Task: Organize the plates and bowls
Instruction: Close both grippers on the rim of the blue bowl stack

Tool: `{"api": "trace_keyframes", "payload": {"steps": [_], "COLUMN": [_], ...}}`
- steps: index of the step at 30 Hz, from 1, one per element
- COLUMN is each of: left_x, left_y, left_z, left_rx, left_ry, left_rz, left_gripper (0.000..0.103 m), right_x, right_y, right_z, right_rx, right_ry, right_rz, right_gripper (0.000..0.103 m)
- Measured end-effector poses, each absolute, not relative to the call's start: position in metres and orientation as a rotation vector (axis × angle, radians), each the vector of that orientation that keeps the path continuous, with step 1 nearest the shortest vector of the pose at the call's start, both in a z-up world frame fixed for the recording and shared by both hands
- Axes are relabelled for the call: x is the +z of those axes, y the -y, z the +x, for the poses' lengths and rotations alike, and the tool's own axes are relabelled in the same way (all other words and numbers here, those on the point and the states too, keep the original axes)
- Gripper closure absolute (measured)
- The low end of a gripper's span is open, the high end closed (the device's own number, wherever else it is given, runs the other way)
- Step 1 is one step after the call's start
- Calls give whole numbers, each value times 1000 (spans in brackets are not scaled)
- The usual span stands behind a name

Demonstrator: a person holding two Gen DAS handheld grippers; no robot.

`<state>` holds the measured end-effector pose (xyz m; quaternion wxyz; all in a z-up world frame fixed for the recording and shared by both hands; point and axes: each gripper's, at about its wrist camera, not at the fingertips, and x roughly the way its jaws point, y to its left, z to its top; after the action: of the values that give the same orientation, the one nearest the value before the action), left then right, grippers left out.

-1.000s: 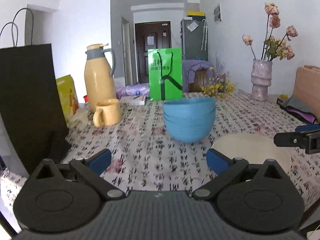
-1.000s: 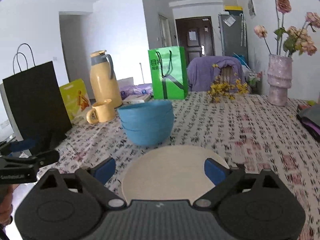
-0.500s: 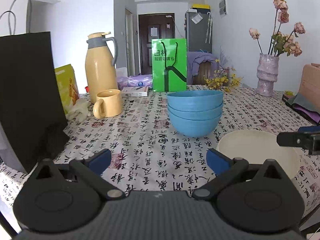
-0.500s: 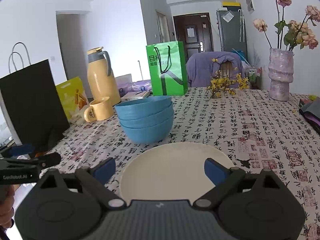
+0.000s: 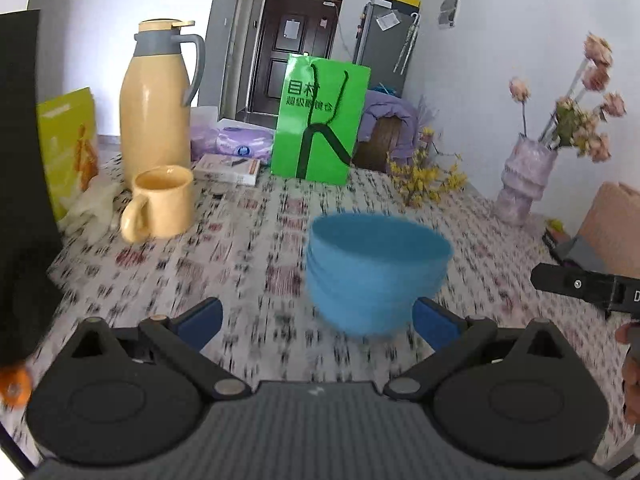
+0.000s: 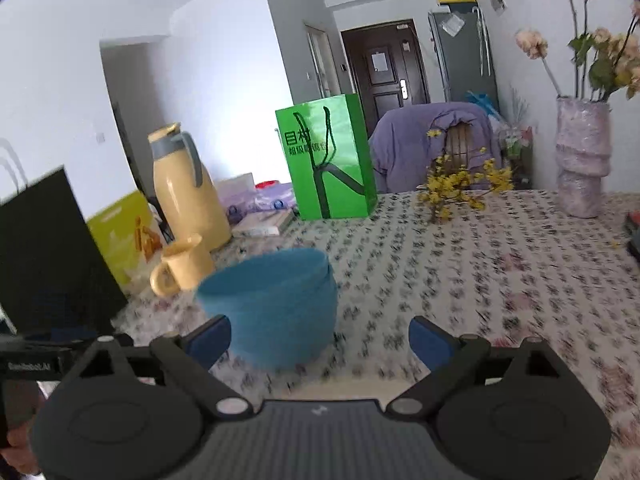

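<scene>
- left tongs (image 5: 316, 320) spread wide, empty
- right tongs (image 6: 319, 339) spread wide, empty
- stack of blue round bowls (image 5: 376, 272) just ahead of both, on patterned-cloth table (image 5: 240, 240), motion-blurred
- yellow ceramic mug (image 5: 160, 202) far-left, beside yellow thermos jug (image 5: 156, 104)

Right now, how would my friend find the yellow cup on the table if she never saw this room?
Find the tall yellow jug with the grey handle, on the patterned tablecloth left of the green bag. The cup stands just in front of it. It is the only short yellow thing with one handle; the blue bowls have none.
</scene>
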<state>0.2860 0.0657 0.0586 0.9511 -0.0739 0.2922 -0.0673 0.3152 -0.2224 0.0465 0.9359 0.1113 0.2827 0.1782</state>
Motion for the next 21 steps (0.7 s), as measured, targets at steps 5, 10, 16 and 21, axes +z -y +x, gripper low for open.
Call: {"api": "trace_keyframes", "payload": {"steps": [5,10,16,21], "left_x": [64,50,23,7], "left_y": [-71,-73,-82,-85], "left_z": [349,406,448,459], "left_rx": [-225,-224,-244,-287], "left_ry": [-662,-762,-910,-986], "left_rz": [-225,-264,-377,-443], "left_gripper": [0,14,39,49], "right_x": [44,24,-3,-17], "right_y": [218,205,195,196], "right_z": [385,433,460,469], "right_rx": [385,402,376,383], "right_ry": [-672,-789,-905,-984], "right_rz": [337,386,424,482], "right_gripper": [8,15,22,35]}}
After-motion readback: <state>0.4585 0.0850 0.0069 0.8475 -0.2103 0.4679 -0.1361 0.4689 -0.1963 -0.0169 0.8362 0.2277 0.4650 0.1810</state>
